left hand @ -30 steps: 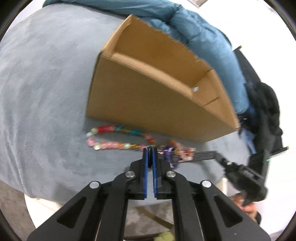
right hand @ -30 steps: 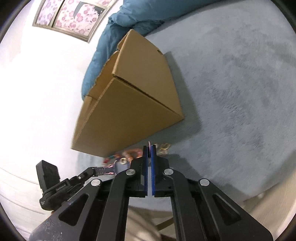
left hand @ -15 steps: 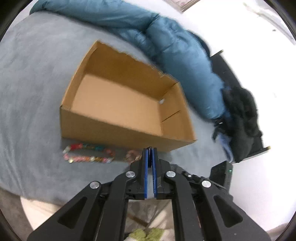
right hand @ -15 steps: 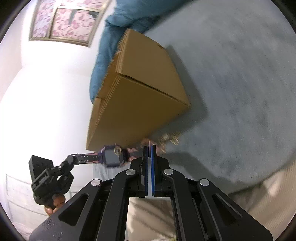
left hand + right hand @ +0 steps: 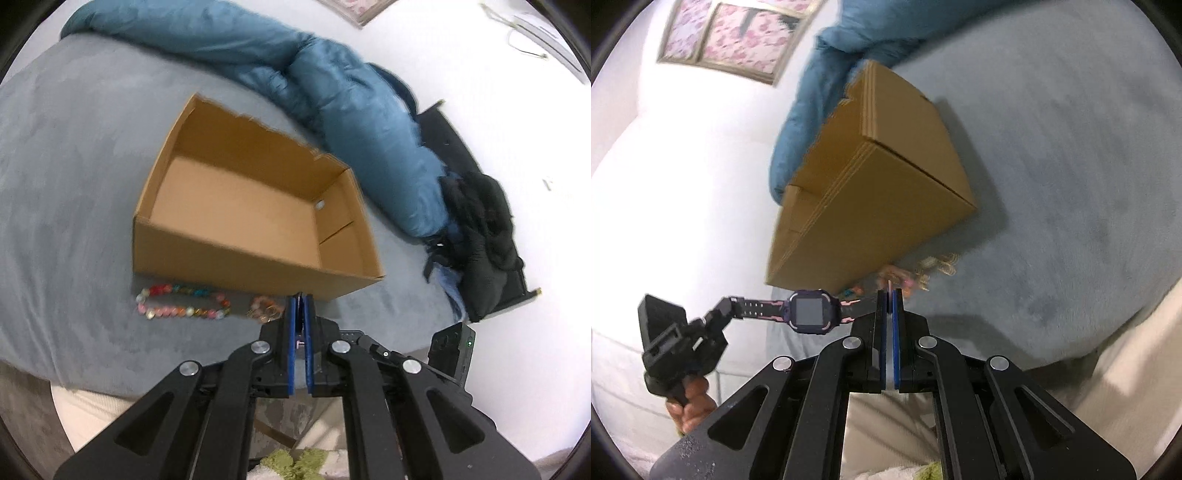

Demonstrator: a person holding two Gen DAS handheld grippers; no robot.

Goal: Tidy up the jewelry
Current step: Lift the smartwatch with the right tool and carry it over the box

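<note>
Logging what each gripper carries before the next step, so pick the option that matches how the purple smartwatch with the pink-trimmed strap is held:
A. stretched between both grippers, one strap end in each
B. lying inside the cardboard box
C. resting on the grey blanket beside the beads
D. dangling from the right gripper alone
A: the purple smartwatch hangs in the air, one strap end in the left gripper, the other in the right gripper.

Matt cardboard box (image 5: pixel 236 236), plush grey blanket (image 5: pixel 74 155)
</note>
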